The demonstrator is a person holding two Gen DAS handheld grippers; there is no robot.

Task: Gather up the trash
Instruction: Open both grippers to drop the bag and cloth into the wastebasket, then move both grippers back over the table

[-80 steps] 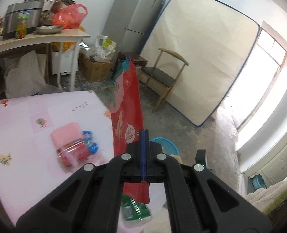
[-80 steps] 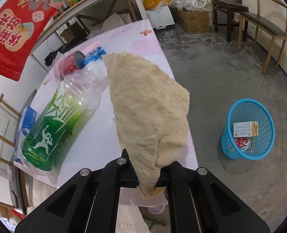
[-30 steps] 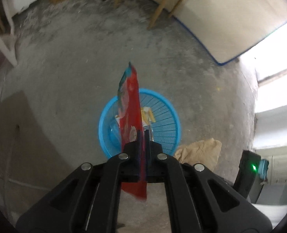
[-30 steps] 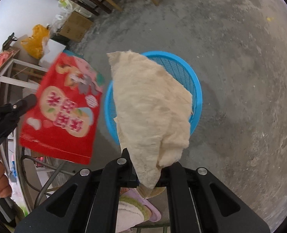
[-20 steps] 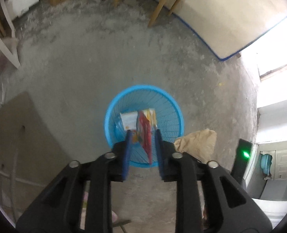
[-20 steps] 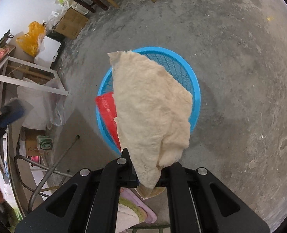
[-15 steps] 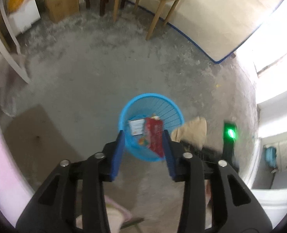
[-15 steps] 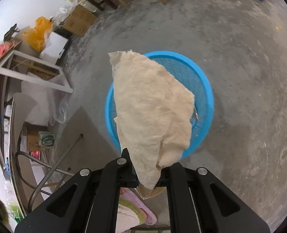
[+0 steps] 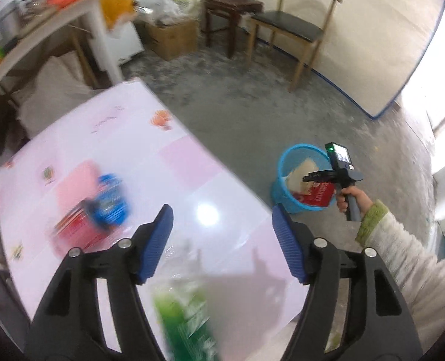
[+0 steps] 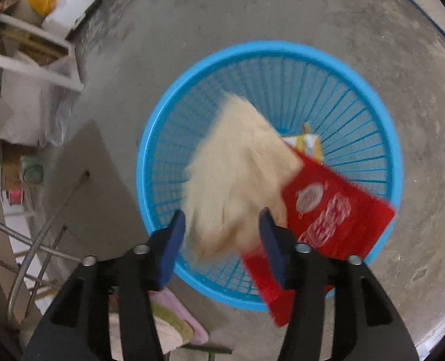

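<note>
My right gripper [image 10: 220, 228] hangs over the blue basket [image 10: 174, 114], jaws opening, and the beige crumpled paper [image 10: 237, 168] drops free between them, blurred. A red snack bag [image 10: 333, 213] leans inside the basket against its near rim. My left gripper [image 9: 220, 240] is above the pink table [image 9: 174, 162], jaws opening with nothing between them. A green bottle [image 9: 189, 322] lies blurred below it. A red can [image 9: 75, 231] and a blue wrapper [image 9: 111, 198] lie at the table's left. In the left wrist view the basket [image 9: 282, 192] and a person's hand holding the right gripper [image 9: 315, 177] are visible.
A wooden chair [image 9: 294, 27], a dark stool [image 9: 231, 6] and a cardboard box [image 9: 171, 36] stand at the back on the concrete floor. A white side table [image 9: 72, 24] with bags is at the back left. A mattress [image 9: 372, 45] leans on the wall.
The left gripper let the red bag fall into the basket, opened wide and swung up over the table. The right gripper moved over the basket and released the beige paper.
</note>
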